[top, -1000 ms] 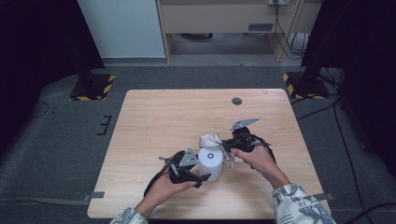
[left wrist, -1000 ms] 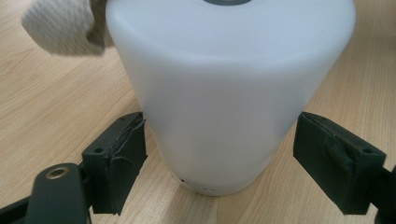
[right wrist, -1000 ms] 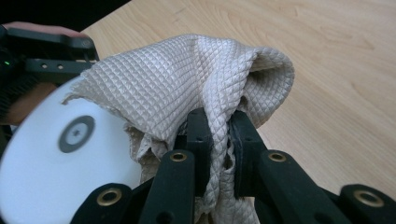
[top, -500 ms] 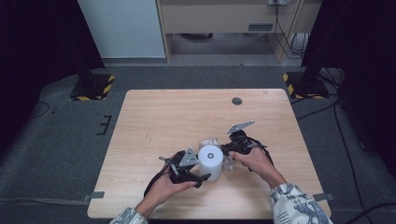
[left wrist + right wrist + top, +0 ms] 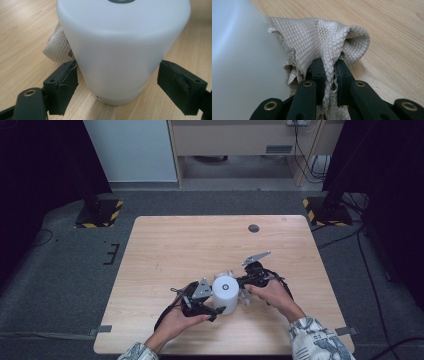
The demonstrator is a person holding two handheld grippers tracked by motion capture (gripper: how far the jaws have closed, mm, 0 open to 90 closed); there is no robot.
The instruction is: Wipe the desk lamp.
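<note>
A white cylinder (image 5: pixel 225 292) with a grey ring on its top stands upright on the wooden table (image 5: pixel 165 250), near the front edge. My left gripper (image 5: pixel 209 306) reaches it from the left. In the left gripper view its two pads (image 5: pixel 62 85) sit against either side of the cylinder (image 5: pixel 120 50) low down. My right gripper (image 5: pixel 243 285) comes from the right, shut on a bunched beige quilted cloth (image 5: pixel 322 37). The cloth lies against the cylinder's wall (image 5: pixel 239 62), and a corner of the cloth (image 5: pixel 56 45) shows behind the cylinder.
A small dark round disc (image 5: pixel 253 228) lies near the table's far edge. Bare wood stretches across the far and left parts of the table. Dark stands with striped feet (image 5: pixel 97 215) rise from the floor beyond it.
My right gripper has slid the cloth from the cylinder's far side around to its right side and shifted slightly left. The left gripper and the cylinder have stayed in place.
</note>
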